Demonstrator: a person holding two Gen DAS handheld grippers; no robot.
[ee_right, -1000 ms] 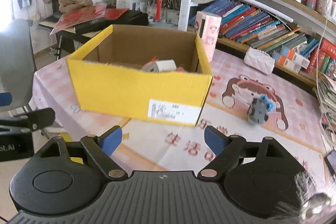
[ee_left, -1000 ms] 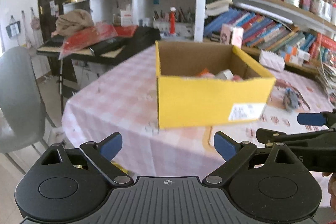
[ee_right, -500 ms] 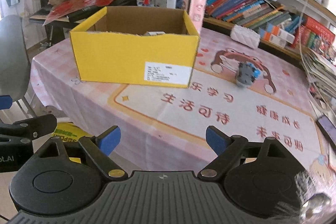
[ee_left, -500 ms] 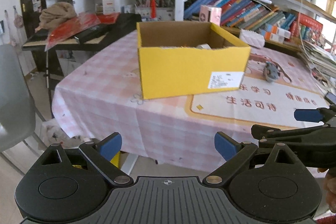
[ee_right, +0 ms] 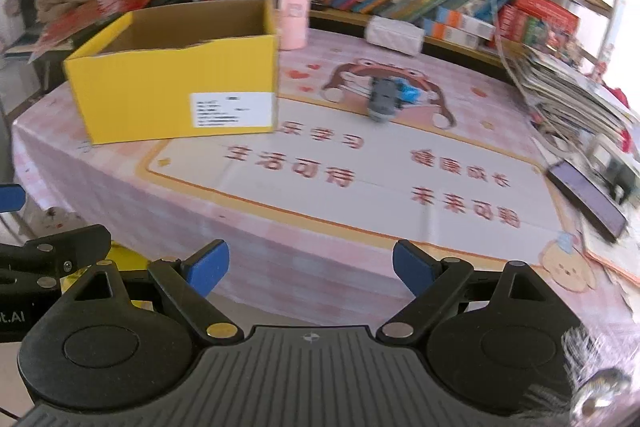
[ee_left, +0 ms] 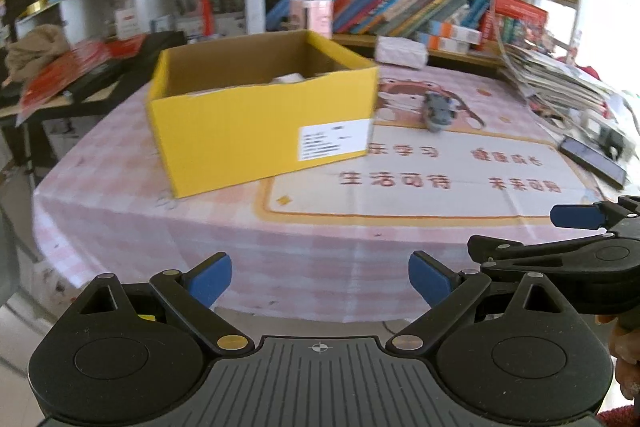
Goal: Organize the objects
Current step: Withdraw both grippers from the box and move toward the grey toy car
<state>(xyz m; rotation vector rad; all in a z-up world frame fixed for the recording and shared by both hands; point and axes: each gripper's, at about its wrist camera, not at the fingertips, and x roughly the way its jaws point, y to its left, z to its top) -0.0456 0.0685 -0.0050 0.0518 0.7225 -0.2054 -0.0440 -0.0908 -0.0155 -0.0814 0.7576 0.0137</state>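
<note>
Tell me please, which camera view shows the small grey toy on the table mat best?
The right wrist view. There the grey toy appears larger and nearer the middle of the picture, with a blue part visible beside it, standing right of the yellow box. In the left wrist view the same toy is smaller, blurrier, and the blue part hardly shows.

Bare tablecloth [ee_right: 360, 195] between yellow box [ee_right: 176, 95] and phone [ee_right: 586, 199] (toy [ee_right: 384, 99] behind).
</note>
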